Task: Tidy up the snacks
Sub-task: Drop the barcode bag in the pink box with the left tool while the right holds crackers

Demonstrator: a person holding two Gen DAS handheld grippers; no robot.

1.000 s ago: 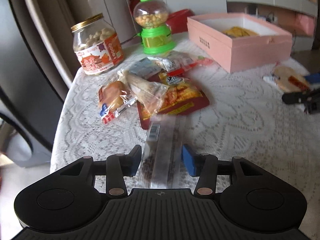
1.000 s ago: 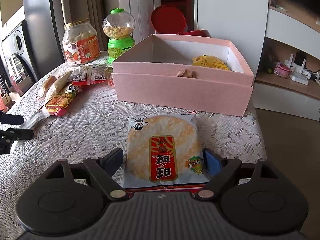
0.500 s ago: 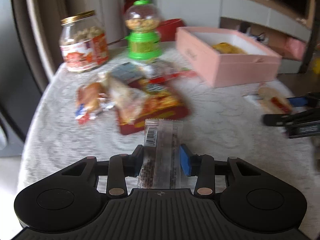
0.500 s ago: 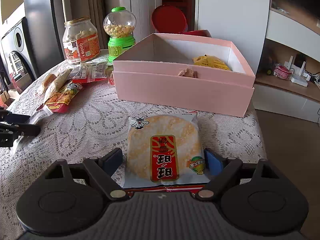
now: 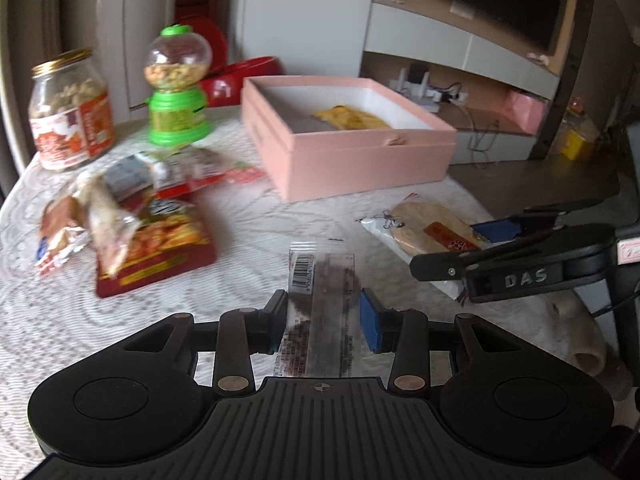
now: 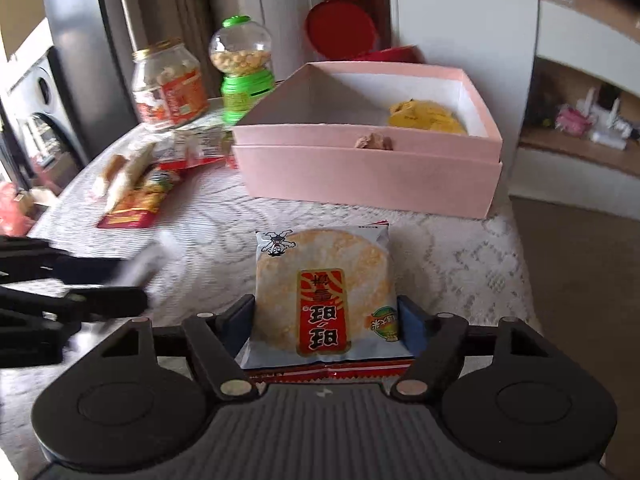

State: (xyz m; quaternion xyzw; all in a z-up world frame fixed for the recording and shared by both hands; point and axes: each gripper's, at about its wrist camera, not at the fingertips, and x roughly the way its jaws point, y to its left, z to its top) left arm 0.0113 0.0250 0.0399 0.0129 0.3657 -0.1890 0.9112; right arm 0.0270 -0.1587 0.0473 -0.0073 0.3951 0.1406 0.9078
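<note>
My left gripper is shut on a long clear-wrapped snack bar with a barcode, held lengthwise just above the lace tablecloth. The jaws of my right gripper are closing, and their pads meet the sides of a round rice cracker packet lying near the table's front right. The left wrist view shows that packet at the right, with the right gripper around it. An open pink box stands behind, holding a yellow packet. The left gripper is blurred at the left edge.
A pile of wrapped snacks lies left of the pink box. Behind it stand a glass jar, a green candy dispenser and a red container. The table's edge drops off right of the box.
My left gripper closed on the snack bar, raised it and swung right toward the box and the right gripper. My right gripper's jaws narrowed onto the cracker packet without travelling.
</note>
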